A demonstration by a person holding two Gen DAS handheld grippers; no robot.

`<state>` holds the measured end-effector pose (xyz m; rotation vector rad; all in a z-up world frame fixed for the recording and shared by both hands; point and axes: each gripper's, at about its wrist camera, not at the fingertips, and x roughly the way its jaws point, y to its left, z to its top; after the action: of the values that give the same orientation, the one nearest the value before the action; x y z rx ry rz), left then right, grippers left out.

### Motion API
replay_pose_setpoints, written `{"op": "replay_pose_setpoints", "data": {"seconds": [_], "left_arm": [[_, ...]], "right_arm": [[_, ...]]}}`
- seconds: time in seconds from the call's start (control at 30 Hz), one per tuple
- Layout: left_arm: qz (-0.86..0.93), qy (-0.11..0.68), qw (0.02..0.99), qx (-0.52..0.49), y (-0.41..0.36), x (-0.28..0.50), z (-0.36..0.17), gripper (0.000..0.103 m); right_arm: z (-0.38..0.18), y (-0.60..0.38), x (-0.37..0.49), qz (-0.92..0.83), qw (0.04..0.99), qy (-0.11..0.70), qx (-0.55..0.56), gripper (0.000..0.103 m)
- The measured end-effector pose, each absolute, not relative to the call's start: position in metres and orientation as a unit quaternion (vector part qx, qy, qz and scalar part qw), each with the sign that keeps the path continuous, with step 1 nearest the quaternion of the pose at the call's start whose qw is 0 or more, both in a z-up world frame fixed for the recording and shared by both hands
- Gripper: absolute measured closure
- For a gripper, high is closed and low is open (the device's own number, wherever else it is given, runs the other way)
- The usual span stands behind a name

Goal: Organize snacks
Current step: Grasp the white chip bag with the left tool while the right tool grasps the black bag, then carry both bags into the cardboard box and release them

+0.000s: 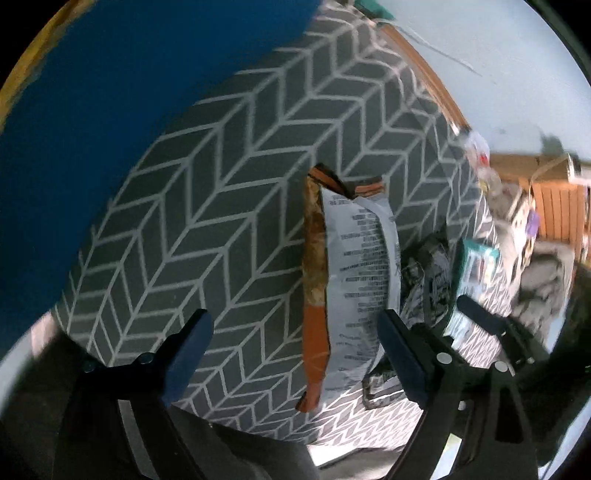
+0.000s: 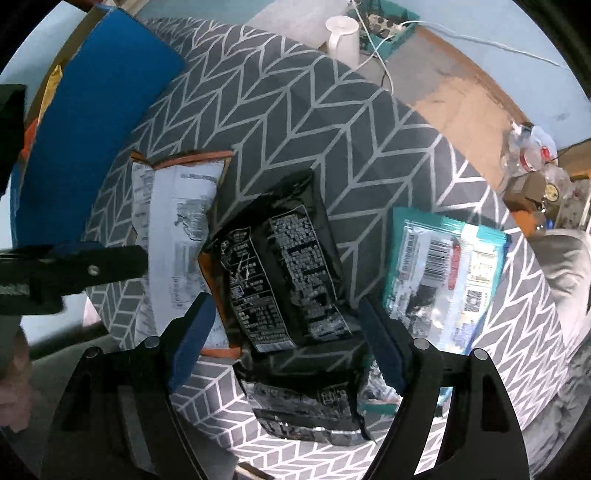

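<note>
Right wrist view: we see a black snack packet [image 2: 280,266] between our right claw's [image 2: 286,339] spread jaws. A white packet [image 2: 173,236] lies left, a teal one [image 2: 443,273] right. Our left claw [image 1: 295,347] gapes, empty, over the white packet.

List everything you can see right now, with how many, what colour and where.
Patterned cloth: one, grey with white chevrons, covering the round table.
White-and-orange snack bag: one, back side up, on the left of the cloth.
Black snack bags: two, centre; another lies nearer.
Teal snack bag: one, on the right.
Blue box: one, far left edge.
White jug: one, beyond the table.
Teal tray: one, beside the jug, with cables.
Left hand-held gripper: black with blue pads, open above the white-and-orange bag.
Right hand-held gripper: same colours, open above the black bags.
</note>
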<state>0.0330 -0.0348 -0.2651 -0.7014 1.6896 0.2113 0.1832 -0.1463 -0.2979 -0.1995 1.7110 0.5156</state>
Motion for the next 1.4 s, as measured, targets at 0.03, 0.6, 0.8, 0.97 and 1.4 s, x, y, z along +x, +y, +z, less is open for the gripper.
{"op": "replay_pose_setpoints", "data": {"seconds": [0.03, 0.6, 0.8, 0.97, 1.4], "left_arm": [[0.093, 0.731, 0.602, -0.306, -0.035, 0.032, -0.264, 0.011], [0.103, 0.739, 0.593, -0.304, -0.067, 0.04, -0.278, 0.01], [0.103, 0.752, 0.578, -0.299, -0.081, 0.046, -0.303, 0.01], [0.102, 0.758, 0.563, -0.315, -0.085, 0.046, -0.317, 0.01], [0.051, 0.76, 0.599, -0.248, -0.077, 0.037, -0.298, 0.06]], "right_arm": [[-0.301, -0.145, 0.183, 0.224, 0.621, 0.746, -0.087, 0.023], [-0.324, -0.141, 0.174, 0.16, 0.647, 0.741, -0.078, 0.032], [-0.322, -0.157, 0.177, 0.162, 0.649, 0.741, -0.053, 0.042], [-0.321, -0.162, 0.178, 0.166, 0.652, 0.738, -0.046, 0.043], [-0.318, -0.167, 0.171, 0.171, 0.66, 0.732, -0.012, 0.044]]}}
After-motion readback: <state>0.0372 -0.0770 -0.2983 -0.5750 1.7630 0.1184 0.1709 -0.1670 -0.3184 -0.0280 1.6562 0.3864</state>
